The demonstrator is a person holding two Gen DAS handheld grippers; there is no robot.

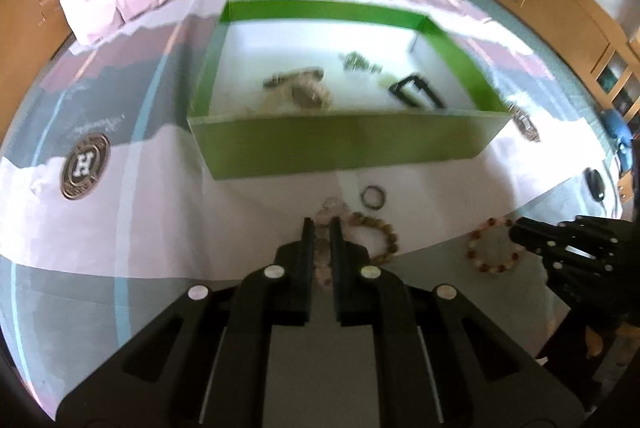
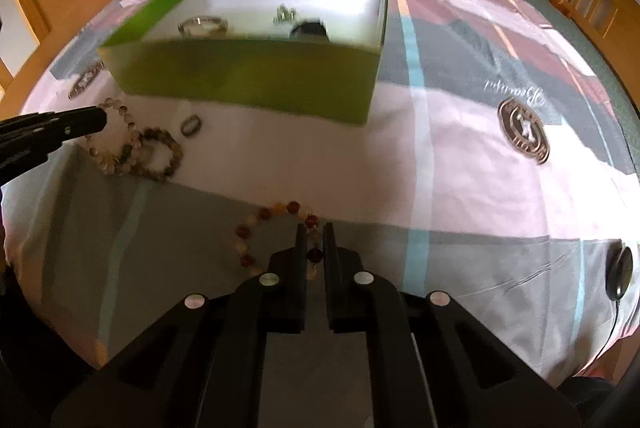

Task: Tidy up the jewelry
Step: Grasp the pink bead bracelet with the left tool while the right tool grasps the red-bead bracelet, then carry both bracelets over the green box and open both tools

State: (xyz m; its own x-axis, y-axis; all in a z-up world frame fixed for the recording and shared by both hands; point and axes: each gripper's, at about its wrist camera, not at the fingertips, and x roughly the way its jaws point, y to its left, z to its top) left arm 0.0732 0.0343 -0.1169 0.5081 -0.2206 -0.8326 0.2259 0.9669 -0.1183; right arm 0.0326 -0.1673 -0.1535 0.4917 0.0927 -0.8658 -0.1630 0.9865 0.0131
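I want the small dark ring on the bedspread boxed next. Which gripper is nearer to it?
Left. The left gripper sits just short of the small dark ring, closed on the pale bead bracelet. The right gripper is farther off, closed on the reddish bead bracelet.

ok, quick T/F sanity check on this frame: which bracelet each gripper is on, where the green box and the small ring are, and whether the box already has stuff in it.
1. The left gripper has its fingers around a pale pink bead bracelet. True.
2. The right gripper is over the green box. False: it is closed around the amber bead bracelet on the bedsheet, short of the box.
3. The box is empty. False: several jewelry pieces already lie inside it.
4. A small dark ring lies on the sheet between the box and the bracelets. True.
5. The brown bead bracelet is held by a gripper. False: it lies loose beside the left gripper.
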